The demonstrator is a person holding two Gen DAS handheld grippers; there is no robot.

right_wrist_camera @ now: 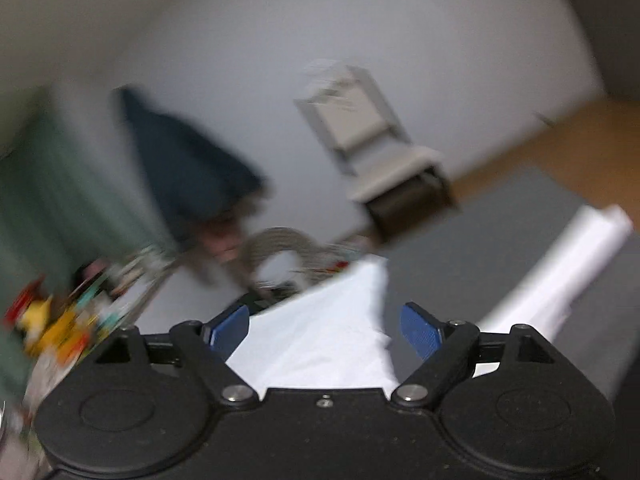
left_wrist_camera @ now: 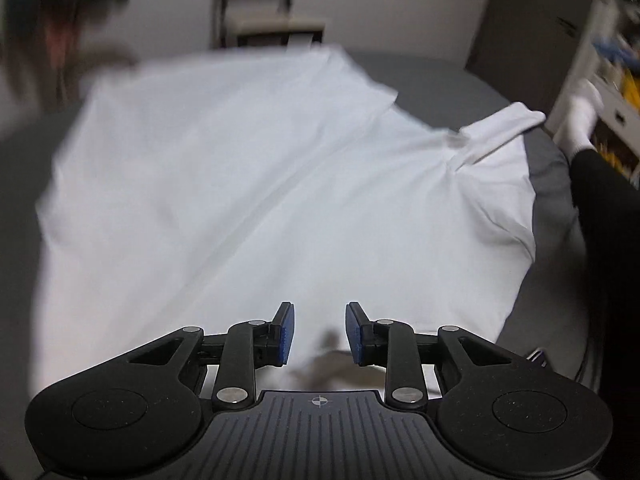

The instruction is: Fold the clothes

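One white garment [left_wrist_camera: 256, 184] is seen spread over one grey surface [left_wrist_camera: 432, 76], covering most of it. A single sleeve [left_wrist_camera: 500, 128] is counted at the garment's far right, bunched and folded back on itself, its end close to the surface's right edge. Bare grey is left along the far edge, down the right side and in a strip at the left — the widest open room lies at the far right corner.

Two claws are in view. The left claw [left_wrist_camera: 320, 332] is held low over the garment's near edge, its two blue pads [left_wrist_camera: 287, 332] set apart with only white cloth seen between them; whether the cloth is touched cannot be told. The right claw [right_wrist_camera: 326, 330] is spread wide, and a peak of white cloth [right_wrist_camera: 320, 328] rises between its pads [right_wrist_camera: 420, 332], apparently unclamped on either side, though the picture is blurred.

One pale chair [left_wrist_camera: 264, 12] stands against the wall beyond the far edge. At the right edge one white-socked foot [left_wrist_camera: 580, 116] and a black-clad leg [left_wrist_camera: 604, 216] are seen just beside the surface, with one cluttered shelf [left_wrist_camera: 616, 80] behind them.
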